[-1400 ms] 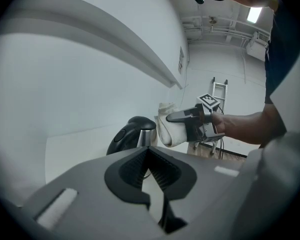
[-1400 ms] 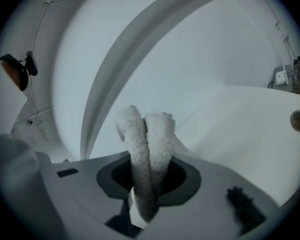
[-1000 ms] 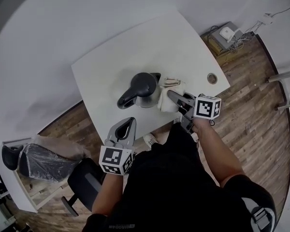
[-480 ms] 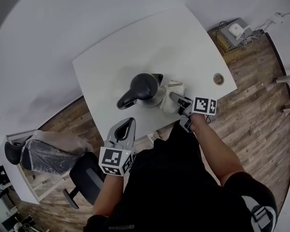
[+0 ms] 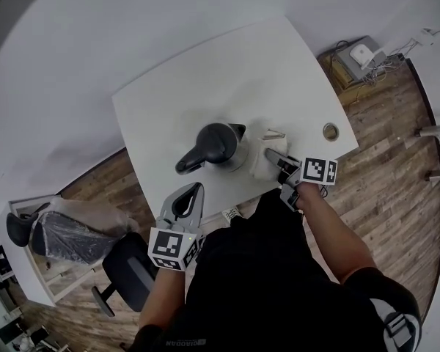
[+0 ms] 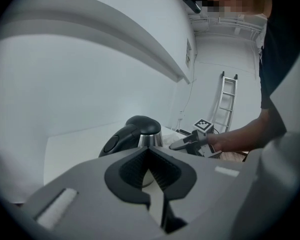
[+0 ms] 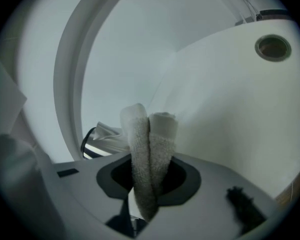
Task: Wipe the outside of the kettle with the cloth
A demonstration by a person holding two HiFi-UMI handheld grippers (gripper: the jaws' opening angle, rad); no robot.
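Note:
A steel kettle (image 5: 218, 147) with a black lid and handle stands near the front of the white table (image 5: 205, 79). My right gripper (image 5: 273, 155) is shut on a folded pale cloth (image 5: 262, 162), which lies against the kettle's right side. In the right gripper view the cloth (image 7: 162, 134) stands up between the jaws of that gripper (image 7: 149, 160), and a strip of the kettle (image 7: 91, 148) shows to the left. My left gripper (image 5: 196, 189) hovers at the table's near edge, shut and holding nothing. From the left gripper (image 6: 149, 151), the kettle (image 6: 140, 131) is just ahead.
A round cable hole (image 5: 330, 131) sits in the table's right corner. A dark office chair (image 5: 128, 277) and a plastic-wrapped chair (image 5: 66, 237) stand at lower left. A box with cables (image 5: 356, 53) is on the wood floor at upper right. A ladder (image 6: 227, 101) leans on the far wall.
The right gripper has shifted slightly along the kettle's right side with the cloth in it. The left gripper has stayed at the table's edge.

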